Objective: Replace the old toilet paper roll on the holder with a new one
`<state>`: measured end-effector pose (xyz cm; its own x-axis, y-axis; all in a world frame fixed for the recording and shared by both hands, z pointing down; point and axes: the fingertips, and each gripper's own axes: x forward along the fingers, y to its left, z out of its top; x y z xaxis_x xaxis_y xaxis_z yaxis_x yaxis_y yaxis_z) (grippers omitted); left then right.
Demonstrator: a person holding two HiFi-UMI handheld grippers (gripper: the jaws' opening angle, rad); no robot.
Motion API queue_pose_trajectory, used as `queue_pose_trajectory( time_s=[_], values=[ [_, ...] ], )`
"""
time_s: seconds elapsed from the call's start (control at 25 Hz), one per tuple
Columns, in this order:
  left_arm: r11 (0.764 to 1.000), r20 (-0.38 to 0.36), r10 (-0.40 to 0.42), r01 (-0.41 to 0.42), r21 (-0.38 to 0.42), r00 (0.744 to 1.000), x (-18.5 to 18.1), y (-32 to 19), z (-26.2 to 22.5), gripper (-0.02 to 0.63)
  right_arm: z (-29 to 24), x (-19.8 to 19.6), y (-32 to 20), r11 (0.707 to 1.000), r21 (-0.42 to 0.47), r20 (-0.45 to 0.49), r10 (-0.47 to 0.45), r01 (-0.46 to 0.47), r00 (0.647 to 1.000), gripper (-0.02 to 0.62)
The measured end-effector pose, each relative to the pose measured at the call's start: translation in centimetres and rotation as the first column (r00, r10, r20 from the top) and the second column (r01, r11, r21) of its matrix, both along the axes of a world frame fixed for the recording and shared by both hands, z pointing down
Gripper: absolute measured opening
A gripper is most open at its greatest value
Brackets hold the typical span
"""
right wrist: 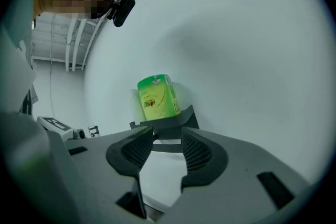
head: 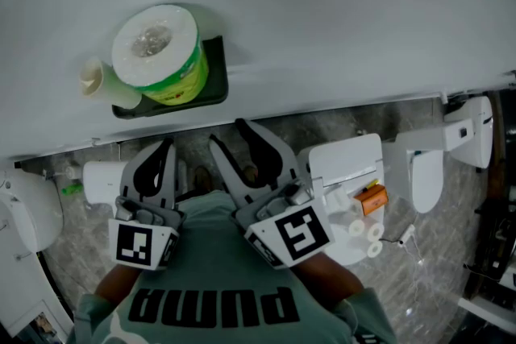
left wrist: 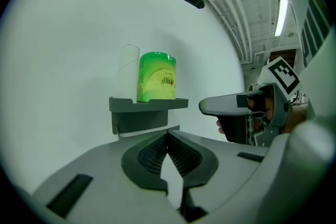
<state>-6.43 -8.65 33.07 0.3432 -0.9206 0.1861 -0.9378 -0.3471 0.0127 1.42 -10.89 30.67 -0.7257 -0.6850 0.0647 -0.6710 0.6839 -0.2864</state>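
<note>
A green-wrapped new roll (head: 157, 52) stands upright on the dark wall holder (head: 216, 76). A thin white tube (head: 101, 80), the old roll, stands just left of it. Both grippers hang short of the holder and touch nothing. My left gripper (head: 165, 145) is shut and empty, its tips meeting (left wrist: 168, 134) below the holder (left wrist: 147, 107) and the roll (left wrist: 156, 77). My right gripper (head: 230, 133) stands open with nothing between its jaws (right wrist: 167, 136). It points at the holder (right wrist: 178, 119) and the roll (right wrist: 157, 98).
The holder hangs on a plain white wall (head: 347, 12). On the floor below stand a white toilet (head: 355, 165) carrying an orange item (head: 372, 197) and small white rolls (head: 367, 234), and another white fixture (head: 459, 133) at the right.
</note>
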Motion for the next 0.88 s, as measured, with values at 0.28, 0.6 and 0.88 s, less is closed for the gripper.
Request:
queue_pose_trajectory(
  time_s=[0.28,0.6,0.88],
  values=[
    [1.0,-0.006,0.009,-0.009,-0.026,1.0,-0.1,0.2,0.2,0.003,-1.0,-0.6,-0.1,0.999,0.028,0.016,0.03,-0.031,0.999,0.166],
    [0.999,0.005,0.051,-0.051,-0.001,0.999,-0.4,0.4,-0.2,0.003,-1.8,-0.9,0.3,0.997,0.047,0.02,0.056,-0.057,0.998,0.166],
    [0.999,-0.015,0.046,-0.046,0.003,0.999,-0.9,0.6,-0.2,0.003,-1.9,-1.1,0.7,0.995,0.063,0.003,0.071,-0.071,0.997,0.166]
  ],
)
